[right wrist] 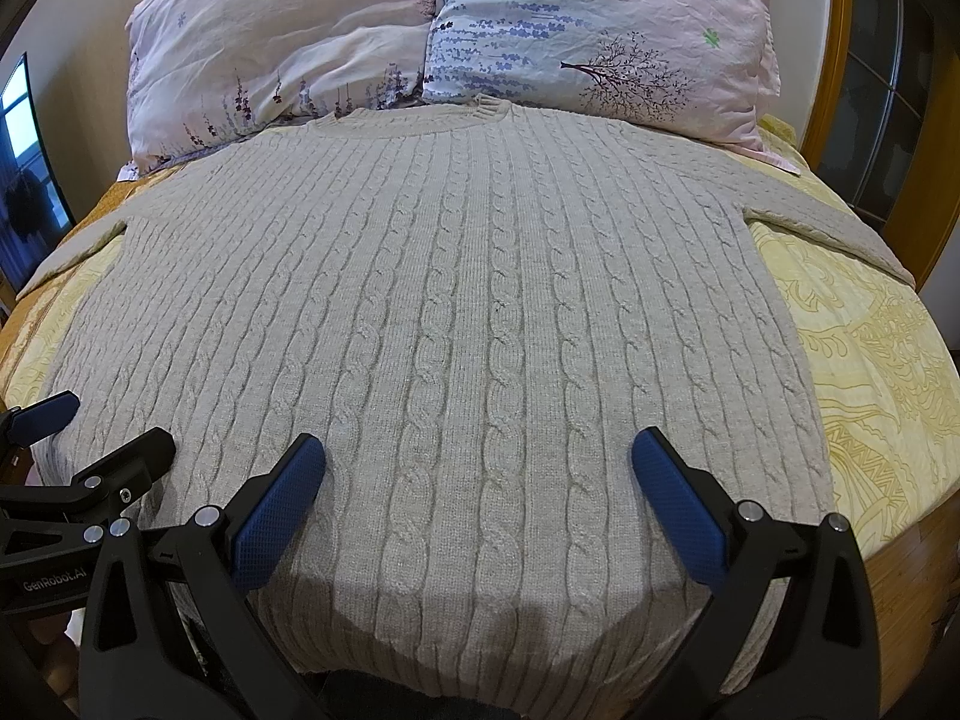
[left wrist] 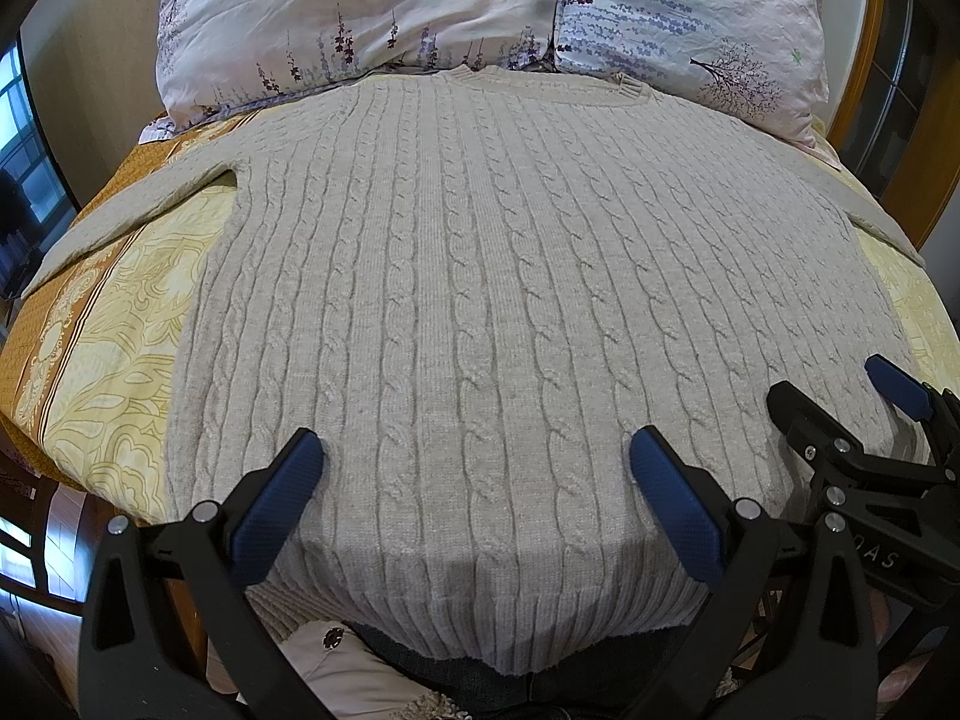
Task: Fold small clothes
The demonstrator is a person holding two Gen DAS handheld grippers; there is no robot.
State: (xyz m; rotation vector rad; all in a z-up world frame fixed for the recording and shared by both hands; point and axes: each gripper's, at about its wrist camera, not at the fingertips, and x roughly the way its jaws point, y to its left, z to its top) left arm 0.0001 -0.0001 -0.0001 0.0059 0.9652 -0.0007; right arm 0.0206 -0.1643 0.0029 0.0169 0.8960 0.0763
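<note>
A beige cable-knit sweater (left wrist: 480, 276) lies flat and spread out on the bed, collar toward the pillows, sleeves stretched out to both sides; it also fills the right wrist view (right wrist: 456, 312). My left gripper (left wrist: 474, 456) is open and empty, its blue pads hovering over the sweater's lower part near the hem. My right gripper (right wrist: 477, 456) is open and empty over the same lower part, a little to the right. Each gripper shows at the edge of the other's view: the right gripper (left wrist: 840, 408) and the left gripper (right wrist: 102, 420).
Two floral pillows (left wrist: 360, 18) (right wrist: 594, 30) lie at the head of the bed. A yellow patterned bedsheet (left wrist: 120, 324) (right wrist: 870, 360) shows on both sides of the sweater. A wooden headboard (right wrist: 840, 60) stands at the back right. The sweater's hem hangs over the near bed edge.
</note>
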